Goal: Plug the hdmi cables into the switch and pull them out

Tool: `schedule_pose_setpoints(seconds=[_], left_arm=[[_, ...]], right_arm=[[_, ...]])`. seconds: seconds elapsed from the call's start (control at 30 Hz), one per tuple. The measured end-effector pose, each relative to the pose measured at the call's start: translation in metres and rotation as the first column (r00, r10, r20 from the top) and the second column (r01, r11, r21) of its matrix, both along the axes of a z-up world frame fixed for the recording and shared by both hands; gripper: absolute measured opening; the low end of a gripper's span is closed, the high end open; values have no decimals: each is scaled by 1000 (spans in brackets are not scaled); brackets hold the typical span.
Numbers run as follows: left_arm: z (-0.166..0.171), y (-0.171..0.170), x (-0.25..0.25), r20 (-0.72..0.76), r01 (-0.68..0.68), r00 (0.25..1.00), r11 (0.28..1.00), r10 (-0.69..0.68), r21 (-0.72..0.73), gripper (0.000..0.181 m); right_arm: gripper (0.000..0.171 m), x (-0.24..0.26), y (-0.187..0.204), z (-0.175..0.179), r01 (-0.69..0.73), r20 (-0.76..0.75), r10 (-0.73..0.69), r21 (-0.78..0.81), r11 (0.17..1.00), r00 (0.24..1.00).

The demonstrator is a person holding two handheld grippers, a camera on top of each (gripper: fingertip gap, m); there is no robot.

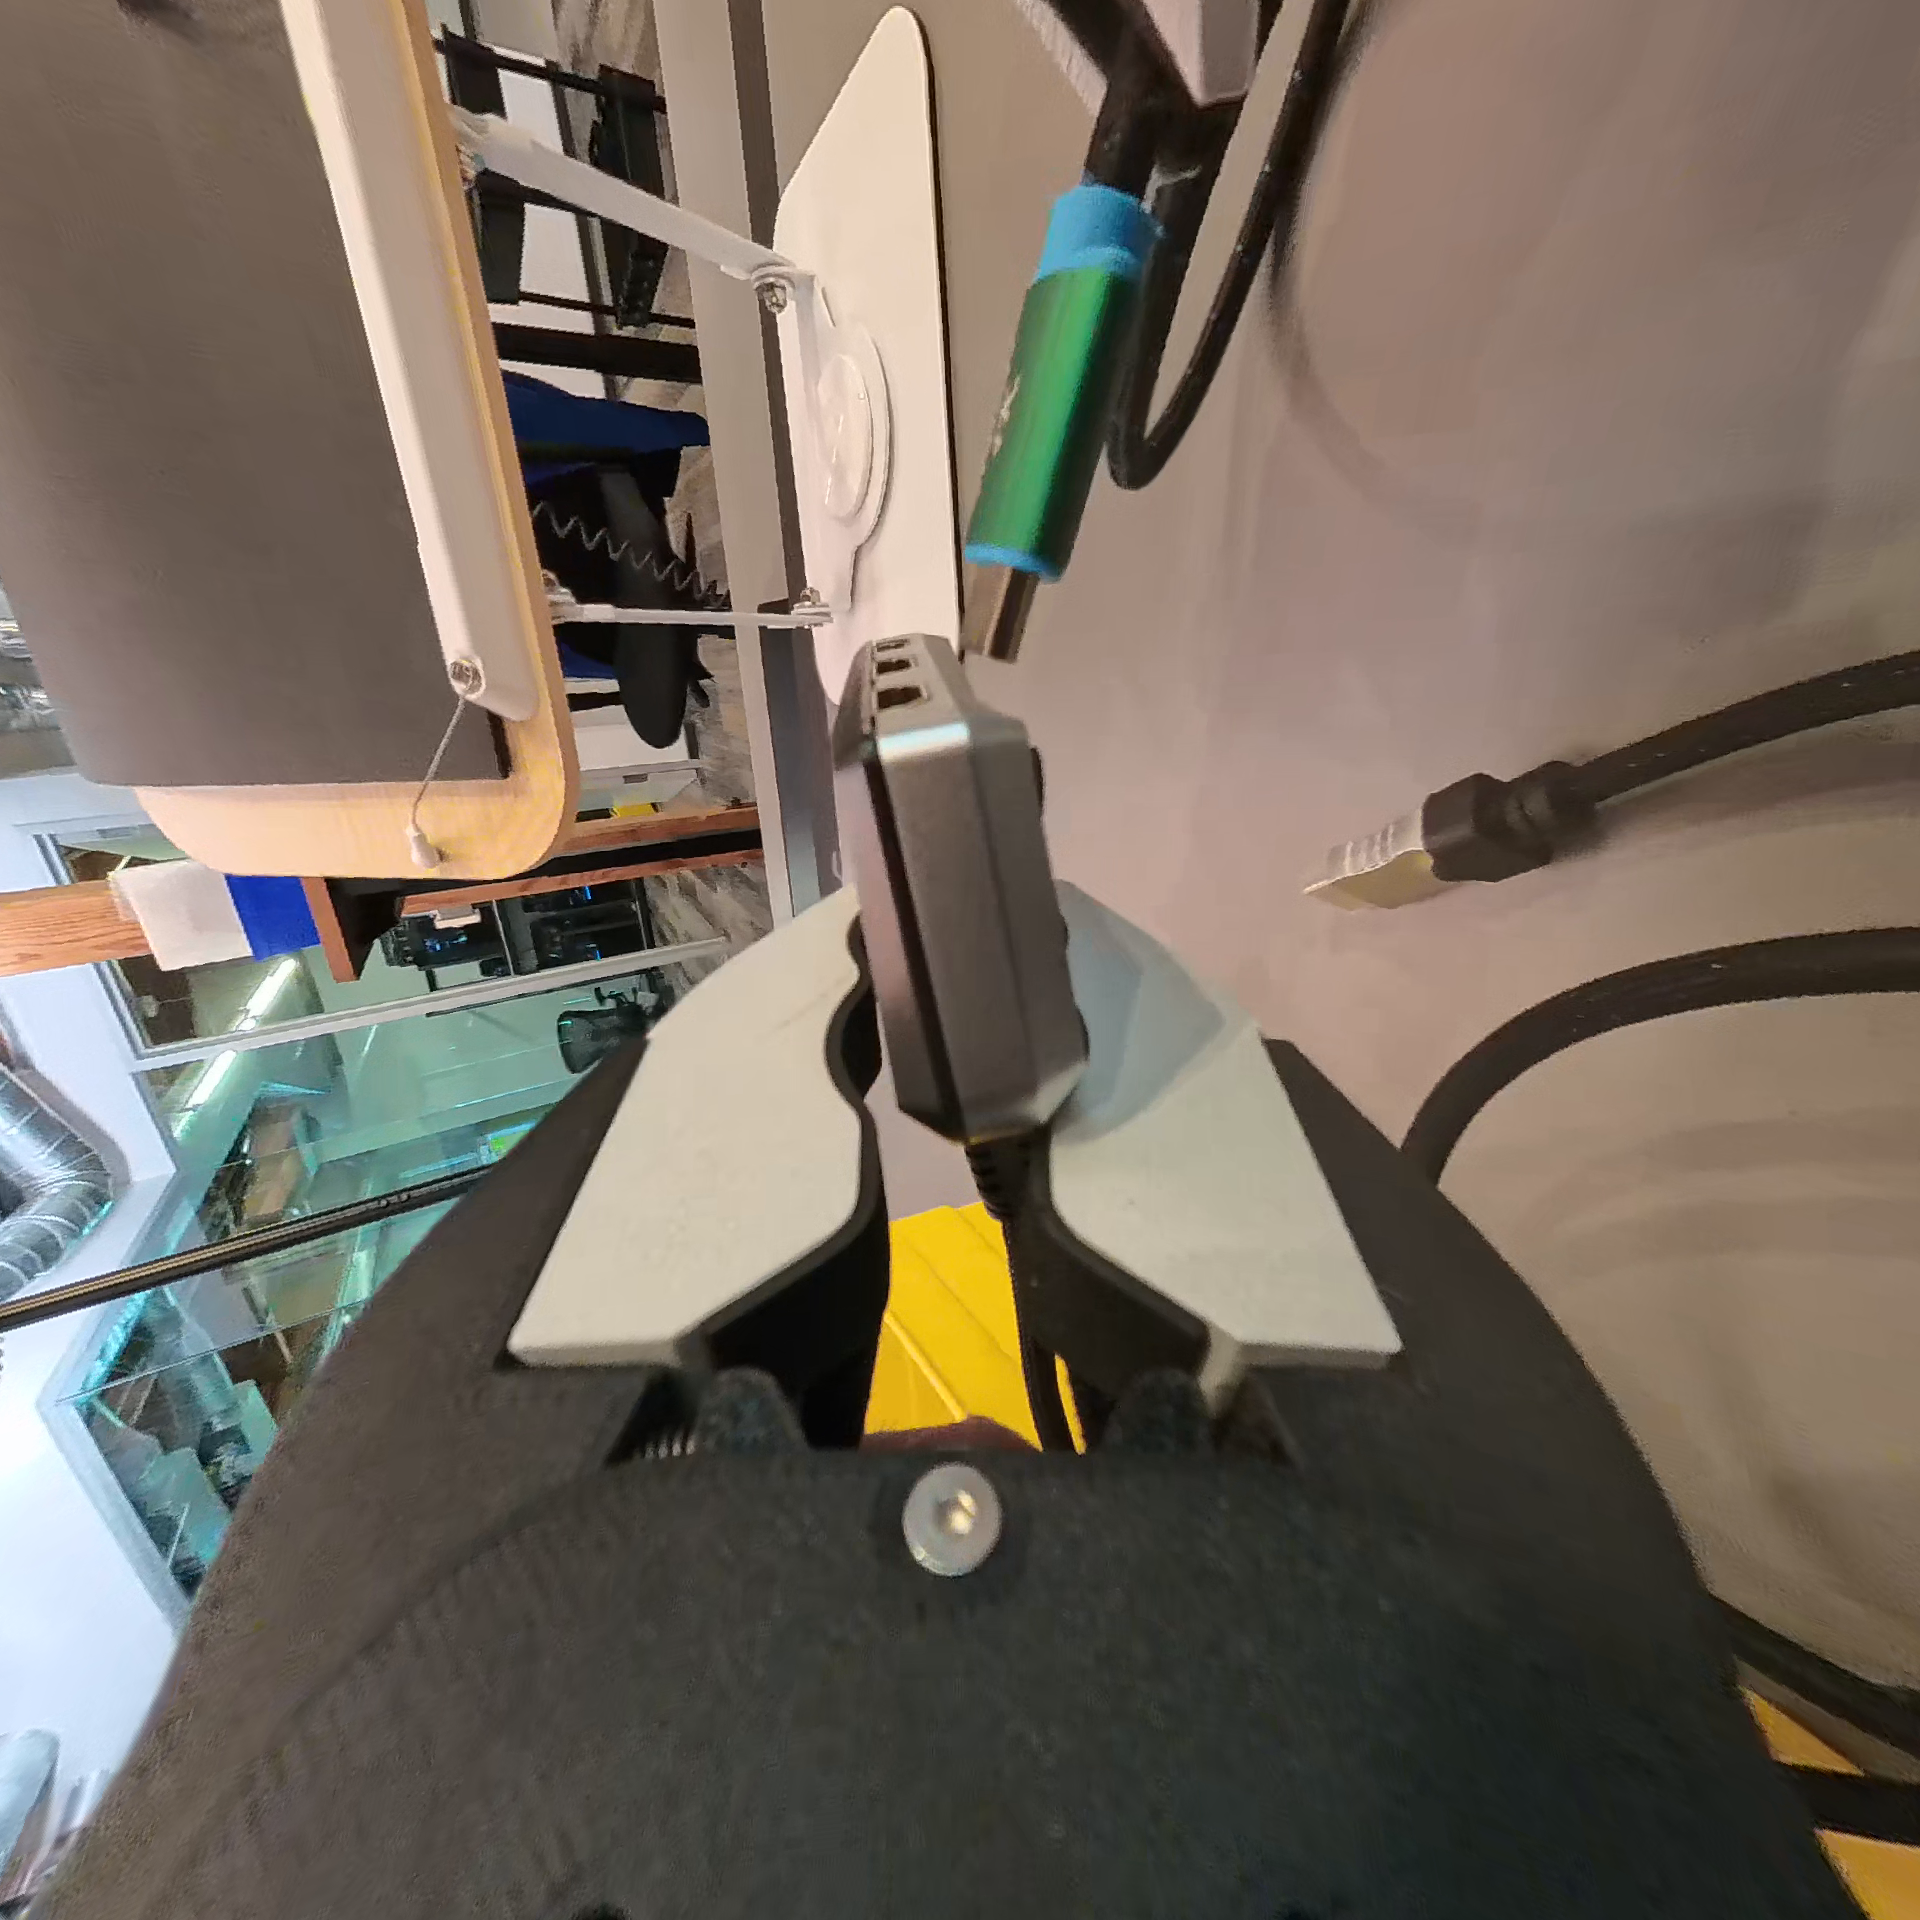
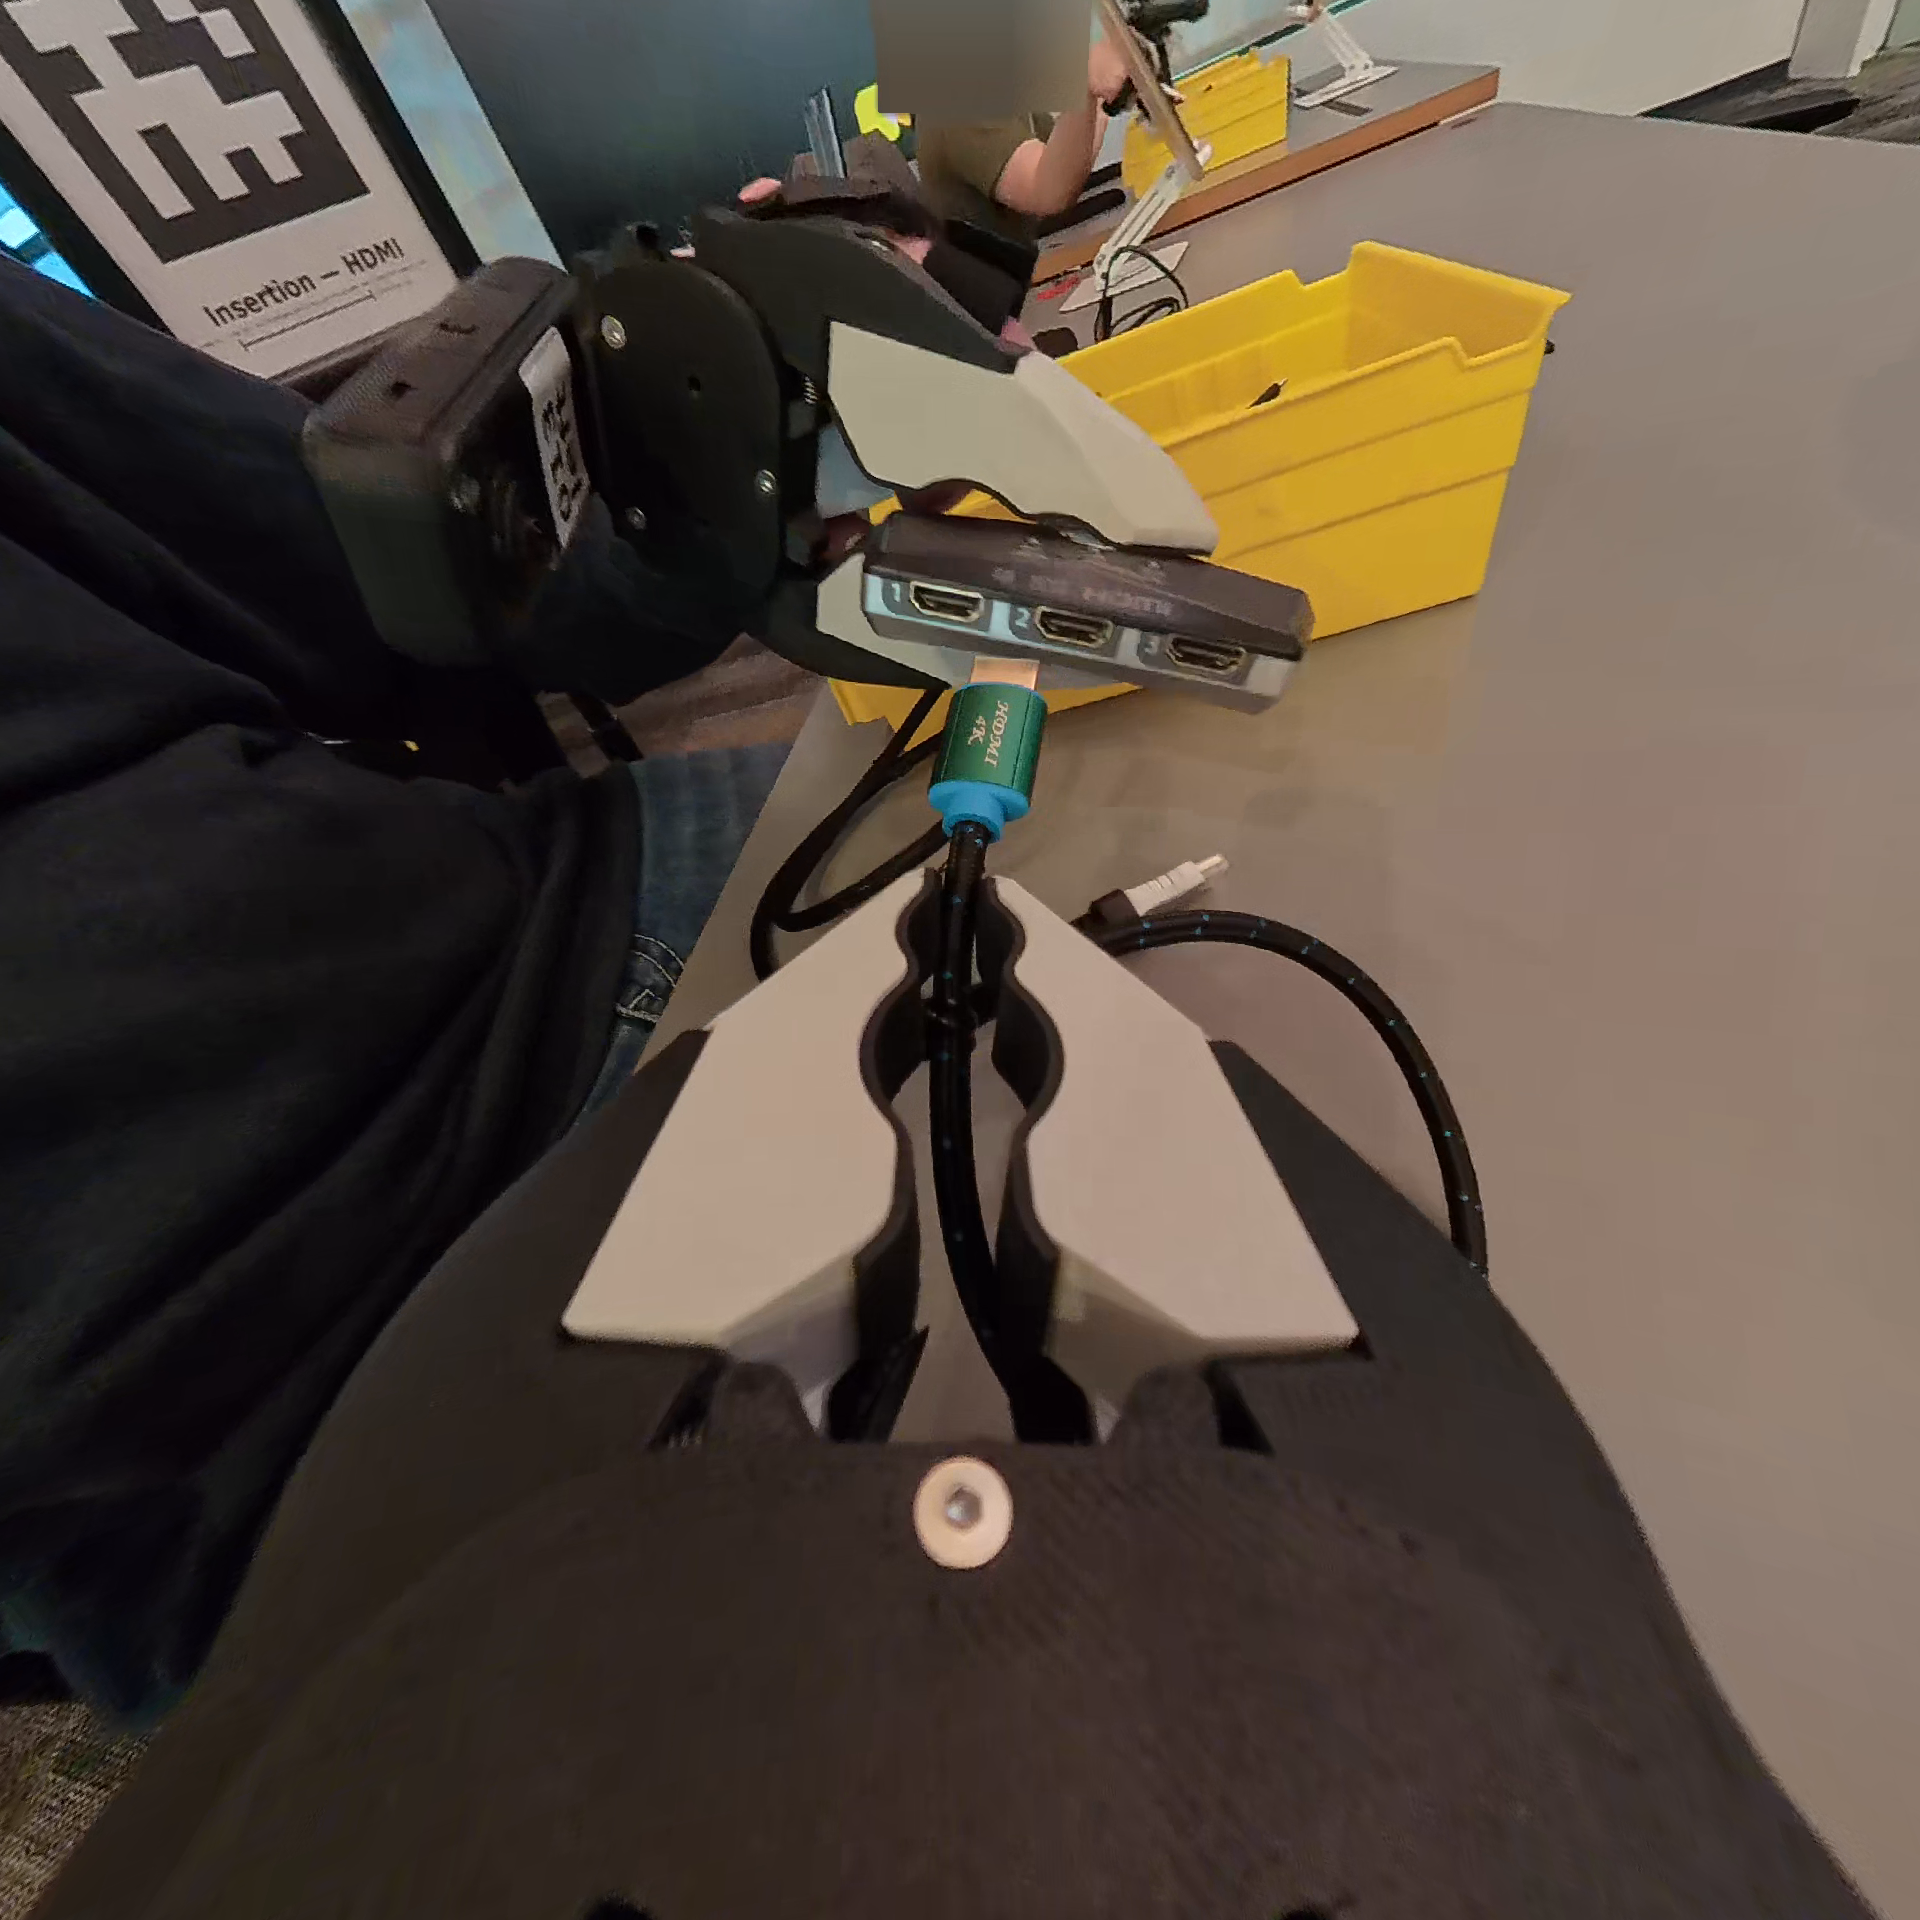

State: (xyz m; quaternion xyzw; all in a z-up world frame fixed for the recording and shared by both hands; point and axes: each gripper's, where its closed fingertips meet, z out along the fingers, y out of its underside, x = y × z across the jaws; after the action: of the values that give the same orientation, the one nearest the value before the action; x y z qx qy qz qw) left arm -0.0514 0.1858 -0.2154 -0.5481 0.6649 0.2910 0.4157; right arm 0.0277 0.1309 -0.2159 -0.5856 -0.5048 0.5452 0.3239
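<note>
step: lining up green plug [image 2: 984,746] just outside switch [image 2: 1081,608] ports — not seated
right claw [image 2: 961,914]: pinching cable behind plug
left claw [image 1: 966,1023]: clamped on switch
next: probably square up, push straight ahead

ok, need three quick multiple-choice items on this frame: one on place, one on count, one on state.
1. Where does the second, black-bodied HDMI plug lie?
A. on the grey table
B. in the yellow bin
C. in the switch

2. How many ports show on the HDMI switch face?
A. two
B. three
C. four

3. The green HDMI plug is:
A. fully seated
B. at the switch, metal tip still showing
C. lying on the table

Key: 1 A, it rests on the table beside the cable loop; 2 B, three openings in a row; 3 B, its tip sits at the switch's lower edge, held up by its cable in the right gripper, the switch held by the left gripper.
</note>
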Motion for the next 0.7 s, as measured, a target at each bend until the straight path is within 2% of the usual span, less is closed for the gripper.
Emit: schedule_pose_setpoints(seconds=[0.47, 0.7], left_arm=[[-6, 3, -1, -86, 10, 996, 998, -4, 69, 25], [-9, 2, 0, -105, 15, 994, 997, -7, 75, 25]], right_arm=[[3, -1, -10, 7, -49, -22, 48, -52, 997, 999], [3, -1, -9, 0, -40, 19, 41, -43, 998, 999]])
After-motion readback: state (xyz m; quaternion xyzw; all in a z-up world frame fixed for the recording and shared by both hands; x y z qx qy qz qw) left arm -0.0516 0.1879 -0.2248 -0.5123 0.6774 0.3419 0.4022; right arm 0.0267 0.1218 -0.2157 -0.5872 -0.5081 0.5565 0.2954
